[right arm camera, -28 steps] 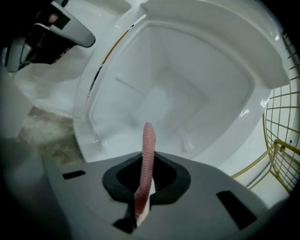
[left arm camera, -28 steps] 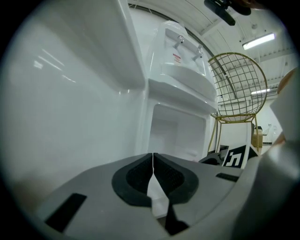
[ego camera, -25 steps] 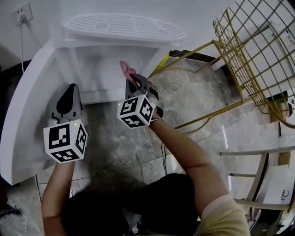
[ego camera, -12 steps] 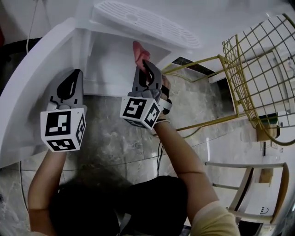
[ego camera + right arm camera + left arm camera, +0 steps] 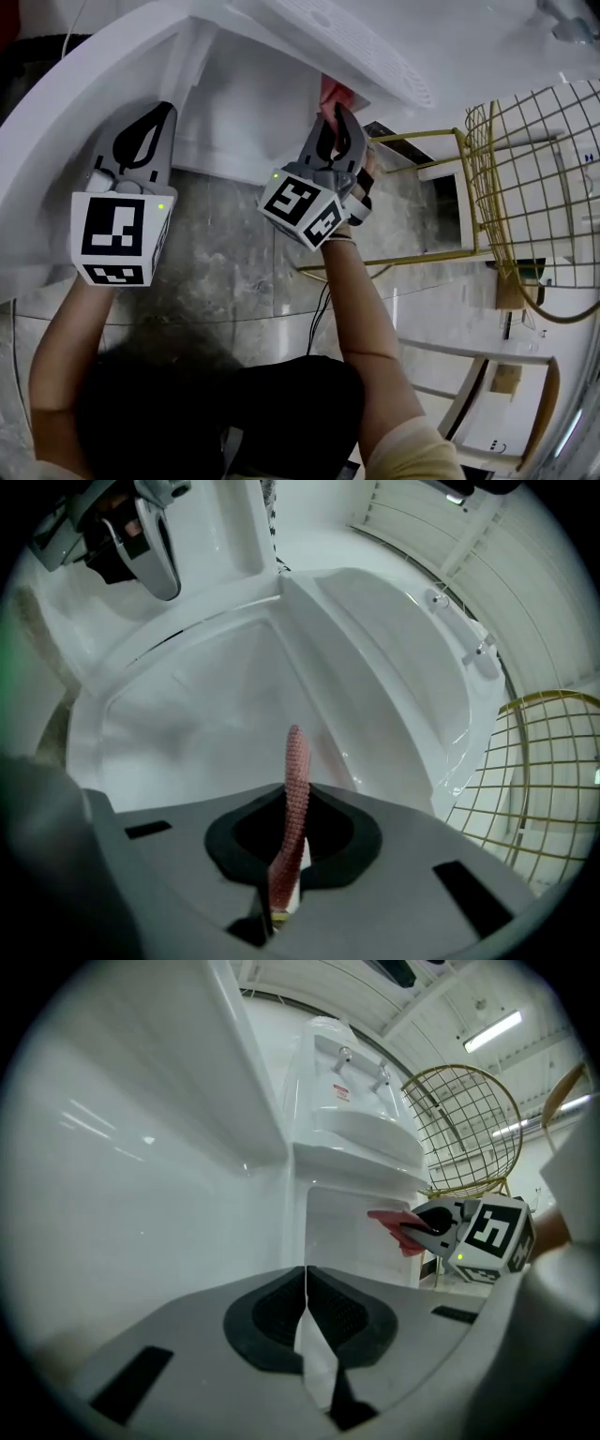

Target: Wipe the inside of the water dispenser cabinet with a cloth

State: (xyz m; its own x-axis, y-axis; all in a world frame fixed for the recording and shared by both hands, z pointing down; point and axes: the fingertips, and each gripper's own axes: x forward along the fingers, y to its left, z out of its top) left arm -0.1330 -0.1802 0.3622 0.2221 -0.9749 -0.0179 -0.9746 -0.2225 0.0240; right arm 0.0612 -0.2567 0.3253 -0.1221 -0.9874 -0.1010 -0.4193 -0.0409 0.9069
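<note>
Pink cloth, clamped in right gripper, has advanced into cabinet; left gripper closed, empty. Wiping judged about to start.

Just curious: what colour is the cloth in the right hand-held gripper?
The cloth is pinkish red; the right gripper view shows it best.

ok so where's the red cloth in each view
Head view: red cloth top centre, at the right gripper tip.
Left gripper view: cloth right of centre.
Right gripper view: cloth bottom centre, clamped.
Shared landmark: open white cabinet.
</note>
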